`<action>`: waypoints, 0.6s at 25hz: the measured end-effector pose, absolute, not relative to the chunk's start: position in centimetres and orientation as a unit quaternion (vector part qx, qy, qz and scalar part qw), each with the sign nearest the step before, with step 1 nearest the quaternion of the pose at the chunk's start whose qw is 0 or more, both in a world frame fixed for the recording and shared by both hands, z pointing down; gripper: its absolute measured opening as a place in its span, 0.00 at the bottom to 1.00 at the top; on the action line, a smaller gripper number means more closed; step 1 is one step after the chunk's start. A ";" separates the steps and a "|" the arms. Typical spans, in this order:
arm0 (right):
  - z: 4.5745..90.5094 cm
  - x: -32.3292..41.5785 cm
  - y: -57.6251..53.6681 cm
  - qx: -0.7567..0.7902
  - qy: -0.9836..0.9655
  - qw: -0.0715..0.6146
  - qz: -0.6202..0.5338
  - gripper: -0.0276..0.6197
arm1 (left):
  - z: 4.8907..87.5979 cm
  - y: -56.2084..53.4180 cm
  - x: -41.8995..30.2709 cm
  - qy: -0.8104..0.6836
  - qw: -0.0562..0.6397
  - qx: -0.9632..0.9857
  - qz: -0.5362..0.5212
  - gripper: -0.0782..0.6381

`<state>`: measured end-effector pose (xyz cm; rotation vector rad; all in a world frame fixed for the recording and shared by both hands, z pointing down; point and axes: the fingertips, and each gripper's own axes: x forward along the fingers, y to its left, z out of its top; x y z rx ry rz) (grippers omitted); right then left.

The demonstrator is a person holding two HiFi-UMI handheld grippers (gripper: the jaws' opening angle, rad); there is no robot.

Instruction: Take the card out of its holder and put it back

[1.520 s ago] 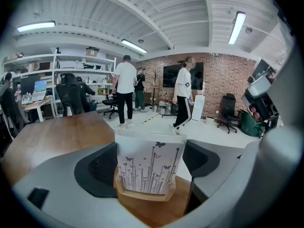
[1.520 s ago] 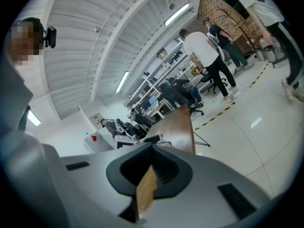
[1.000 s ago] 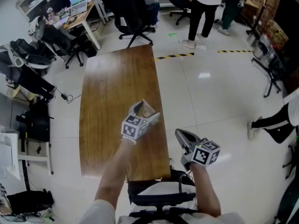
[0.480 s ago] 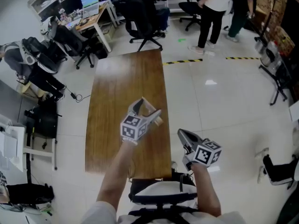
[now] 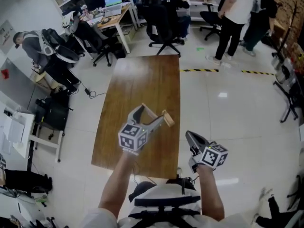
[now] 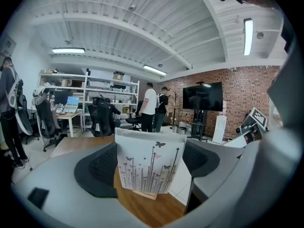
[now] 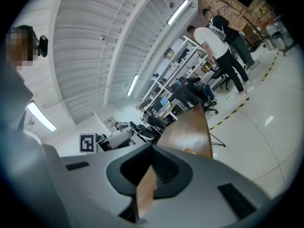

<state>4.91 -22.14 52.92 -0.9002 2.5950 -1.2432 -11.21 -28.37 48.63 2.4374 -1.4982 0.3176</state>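
Left claw [image 5: 153, 114] pinching card [image 6: 149, 163], holder [image 6: 142, 193] still on. Right claw [image 5: 190, 136] clamped on brown slip [image 7: 145, 194]. Next, likely: part card from holder.

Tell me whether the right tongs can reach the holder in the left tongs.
Probably yes: right tongs, shut on the card, sit beside the holder in the left tongs; nothing between.

The left gripper [image 5: 153, 115], holder [image 6: 149, 163] between its jaws, hangs above the tabletop's [image 5: 142, 75] near right part. The right gripper [image 5: 193, 140], card [image 7: 145, 194] in its jaws, is off the right edge, over the floor [image 5: 228, 108]. A chair [image 5: 164, 20] stands beyond the far end.
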 end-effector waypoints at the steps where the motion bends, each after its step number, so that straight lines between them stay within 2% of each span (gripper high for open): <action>1: 52.7 4.7 -21.8 -0.302 0.861 0.061 -0.406 0.06 | 48.5 -27.4 -11.5 -0.517 0.133 0.839 0.106 0.71; 15: 50.9 -0.4 -13.2 -0.365 0.871 0.014 -0.330 0.05 | 50.1 -15.1 -14.8 -0.500 0.172 0.845 0.081 0.71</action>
